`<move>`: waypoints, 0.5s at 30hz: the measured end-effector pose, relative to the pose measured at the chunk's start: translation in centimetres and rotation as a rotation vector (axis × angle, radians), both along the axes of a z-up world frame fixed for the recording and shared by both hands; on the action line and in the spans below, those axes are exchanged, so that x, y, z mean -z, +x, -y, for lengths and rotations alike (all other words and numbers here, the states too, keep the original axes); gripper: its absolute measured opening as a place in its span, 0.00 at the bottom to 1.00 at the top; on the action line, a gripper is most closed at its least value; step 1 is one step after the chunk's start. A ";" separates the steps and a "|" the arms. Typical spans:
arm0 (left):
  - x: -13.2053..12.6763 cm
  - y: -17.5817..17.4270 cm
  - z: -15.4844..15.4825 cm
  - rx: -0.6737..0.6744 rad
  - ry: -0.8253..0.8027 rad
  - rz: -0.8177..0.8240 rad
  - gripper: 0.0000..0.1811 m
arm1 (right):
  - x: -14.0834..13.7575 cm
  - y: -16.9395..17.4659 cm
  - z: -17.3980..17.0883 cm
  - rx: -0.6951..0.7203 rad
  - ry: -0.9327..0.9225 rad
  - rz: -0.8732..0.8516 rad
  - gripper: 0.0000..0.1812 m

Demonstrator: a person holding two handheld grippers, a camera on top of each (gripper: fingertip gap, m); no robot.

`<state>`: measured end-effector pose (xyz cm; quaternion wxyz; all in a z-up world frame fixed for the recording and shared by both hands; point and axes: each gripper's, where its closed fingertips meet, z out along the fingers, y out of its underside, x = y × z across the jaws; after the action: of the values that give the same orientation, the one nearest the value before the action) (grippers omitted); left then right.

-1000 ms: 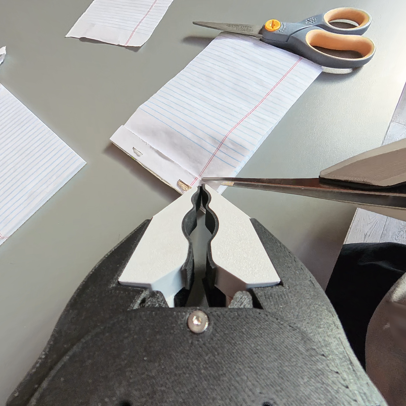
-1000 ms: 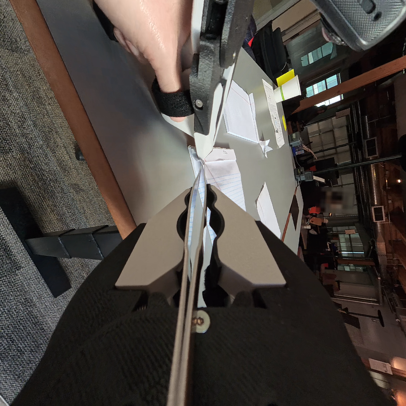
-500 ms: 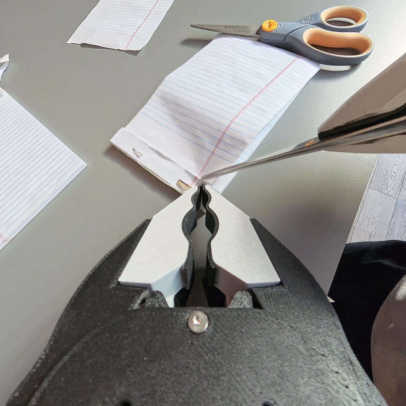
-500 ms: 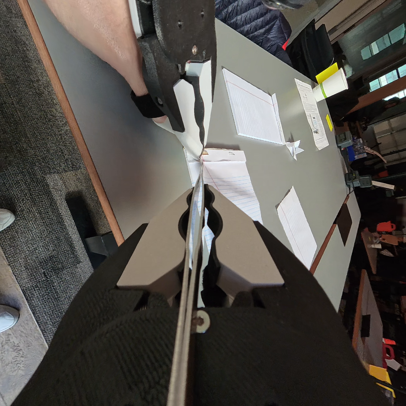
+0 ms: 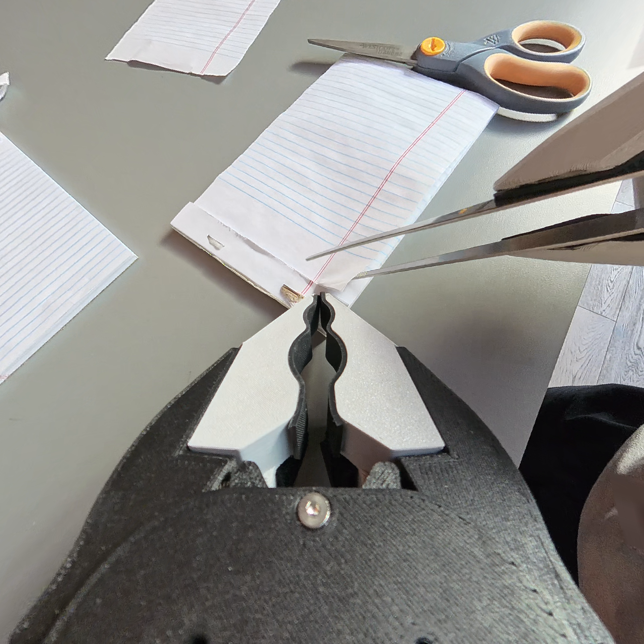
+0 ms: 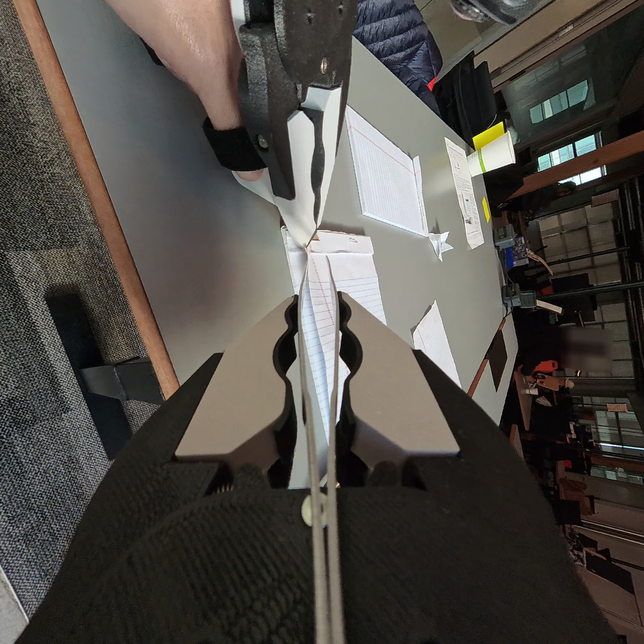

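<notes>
A white lined notepad (image 5: 341, 167) lies on the grey table (image 5: 139, 139); it also shows in the right wrist view (image 6: 352, 278). My left gripper (image 5: 320, 296) is shut, with its tips pressed down at the pad's near corner, as the right wrist view (image 6: 308, 240) also shows. My right gripper (image 6: 319, 296) holds metal tweezers (image 6: 317, 557) between its pads, with the jaws slackened. The tweezers (image 5: 435, 259) stand with their tips apart over the pad's near edge by the red margin line. The lower tip touches a raised corner of the top sheet (image 5: 334, 280).
Grey and orange scissors (image 5: 488, 66) lie on the pad's far end. Loose lined sheets lie at far left (image 5: 195, 31) and left (image 5: 45, 244). The table edge and floor (image 5: 610, 313) are to the right. A paper cup (image 6: 495, 155) and a printed sheet (image 6: 465, 195) stand farther off. The tips of one gripper are about 8 cm away from the tips of the other.
The right gripper's jaws have spread and the tweezers' tips, together before, are now apart. The tweezers tilted up and rose slightly. The left gripper has stayed put on the pad's corner.
</notes>
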<state>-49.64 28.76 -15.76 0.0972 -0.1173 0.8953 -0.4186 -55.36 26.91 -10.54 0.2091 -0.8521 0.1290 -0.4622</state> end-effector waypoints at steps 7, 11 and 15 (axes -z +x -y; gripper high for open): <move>0.0 0.0 0.0 0.001 -0.006 -0.018 0.00 | -0.5 0.6 0.4 0.051 0.077 -0.063 0.12; 0.0 0.0 0.0 -0.001 -0.007 -0.020 0.00 | -0.5 0.6 0.1 0.049 0.017 -0.029 0.12; 0.0 0.1 0.0 -0.003 -0.005 -0.016 0.00 | 0.1 0.2 -0.7 0.030 -0.067 -0.004 0.07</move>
<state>-49.57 28.76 -15.76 0.0905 -0.1220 0.8948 -0.4198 -55.15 27.63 -10.67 0.1734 -0.8575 0.1266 -0.4675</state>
